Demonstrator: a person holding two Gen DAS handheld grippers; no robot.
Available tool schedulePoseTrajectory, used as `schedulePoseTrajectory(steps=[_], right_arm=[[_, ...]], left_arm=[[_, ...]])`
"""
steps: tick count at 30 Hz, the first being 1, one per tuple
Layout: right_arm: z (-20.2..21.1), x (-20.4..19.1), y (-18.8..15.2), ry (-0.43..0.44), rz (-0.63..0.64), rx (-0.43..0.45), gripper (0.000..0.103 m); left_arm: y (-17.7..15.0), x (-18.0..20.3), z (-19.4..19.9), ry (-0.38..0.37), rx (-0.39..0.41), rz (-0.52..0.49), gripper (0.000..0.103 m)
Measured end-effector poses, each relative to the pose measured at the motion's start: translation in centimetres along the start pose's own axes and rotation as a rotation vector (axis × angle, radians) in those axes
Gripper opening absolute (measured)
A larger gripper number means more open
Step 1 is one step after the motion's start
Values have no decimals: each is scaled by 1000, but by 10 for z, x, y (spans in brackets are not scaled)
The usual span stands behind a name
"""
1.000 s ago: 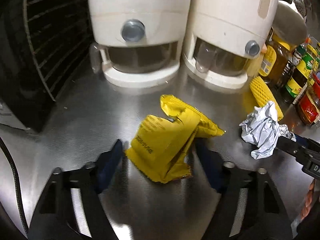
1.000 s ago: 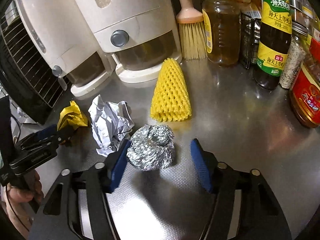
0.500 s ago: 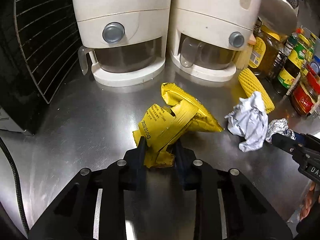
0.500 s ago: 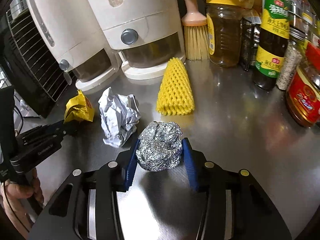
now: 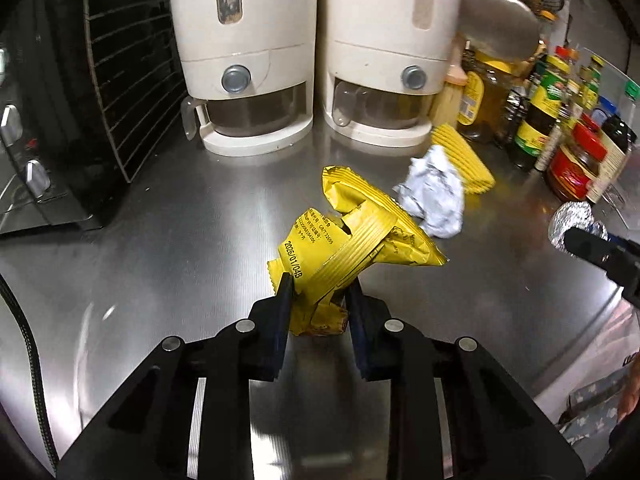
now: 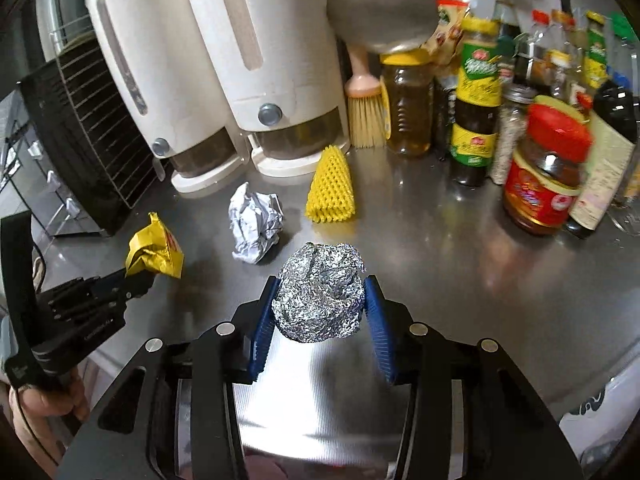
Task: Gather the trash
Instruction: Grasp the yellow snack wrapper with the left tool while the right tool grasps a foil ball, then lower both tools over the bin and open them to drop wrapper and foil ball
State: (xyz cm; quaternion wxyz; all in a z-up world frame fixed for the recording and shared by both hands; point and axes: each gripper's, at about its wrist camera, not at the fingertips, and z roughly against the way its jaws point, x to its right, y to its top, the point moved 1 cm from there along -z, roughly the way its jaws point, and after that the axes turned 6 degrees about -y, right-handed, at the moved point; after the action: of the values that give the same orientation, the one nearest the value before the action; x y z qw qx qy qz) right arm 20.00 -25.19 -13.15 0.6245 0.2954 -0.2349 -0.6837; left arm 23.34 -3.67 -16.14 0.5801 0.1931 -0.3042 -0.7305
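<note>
My left gripper point(image 5: 320, 300) is shut on a crumpled yellow snack wrapper point(image 5: 348, 240) and holds it above the steel counter point(image 5: 180, 240). It also shows in the right wrist view point(image 6: 154, 250). My right gripper point(image 6: 320, 300) is shut on a foil ball point(image 6: 320, 292), lifted off the counter; the ball also shows at the right edge of the left wrist view point(image 5: 572, 220). A crumpled white paper ball point(image 6: 256, 222) and a yellow foam net sleeve point(image 6: 332, 188) lie on the counter beyond both grippers.
Two white dispensers point(image 5: 248, 60) stand at the back. A black wire rack appliance point(image 5: 80, 100) is at the left. Sauce bottles and jars point(image 6: 548, 168) line the right, with a brush point(image 6: 364, 108) and a ladle point(image 6: 380, 12) behind.
Both grippers closed on their items, then rose and pulled back: the left with the yellow wrapper, the right with the foil ball.
</note>
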Motion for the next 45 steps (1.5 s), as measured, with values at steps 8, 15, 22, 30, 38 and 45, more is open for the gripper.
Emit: schedulePoseTrajectory(steps=[8, 15, 22, 30, 38, 45], right_arm=[[52, -7, -22, 2, 28, 41, 44], [86, -9, -46, 30, 39, 61, 44], [114, -14, -73, 46, 58, 73, 44], [127, -12, -111, 50, 49, 84, 44], [113, 1, -149, 52, 10, 32, 44], [89, 16, -185, 48, -14, -28, 44]], left_arm=[[-30, 17, 50, -22, 44, 10, 25], [-55, 38, 96, -40, 87, -13, 25], [-85, 55, 128, -62, 131, -16, 25], [-131, 65, 129, -67, 127, 3, 25], [-178, 71, 116, -78, 103, 17, 25], [-219, 85, 94, -102, 68, -4, 25]])
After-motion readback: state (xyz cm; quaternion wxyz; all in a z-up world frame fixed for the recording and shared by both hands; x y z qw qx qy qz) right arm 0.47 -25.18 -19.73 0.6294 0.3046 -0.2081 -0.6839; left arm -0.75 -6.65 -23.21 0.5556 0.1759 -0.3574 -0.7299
